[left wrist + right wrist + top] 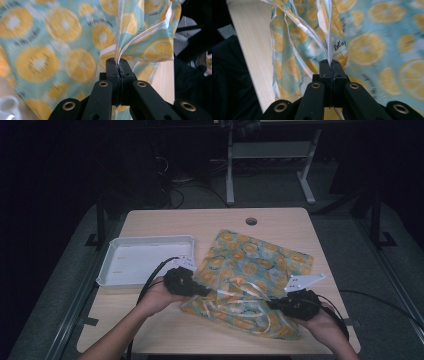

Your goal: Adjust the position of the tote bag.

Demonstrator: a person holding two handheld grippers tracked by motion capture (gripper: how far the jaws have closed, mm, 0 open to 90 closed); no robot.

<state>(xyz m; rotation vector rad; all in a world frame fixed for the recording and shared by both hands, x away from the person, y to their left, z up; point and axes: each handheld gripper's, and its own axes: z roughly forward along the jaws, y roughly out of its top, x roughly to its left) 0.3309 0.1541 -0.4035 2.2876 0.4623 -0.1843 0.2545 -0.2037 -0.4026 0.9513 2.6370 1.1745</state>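
High view: a thin, glossy bag (252,277) printed with orange slices on pale blue is seen crumpled at the centre right of a light wooden table (165,325), beside a white rectangular tray (145,260) at centre left. Its near edge is pinched by the left gripper (202,291) and the right gripper (270,303), both jaw pairs fully closed on white-trimmed folds, as confirmed in the gripper views. Print lettering is blurred beyond reading.
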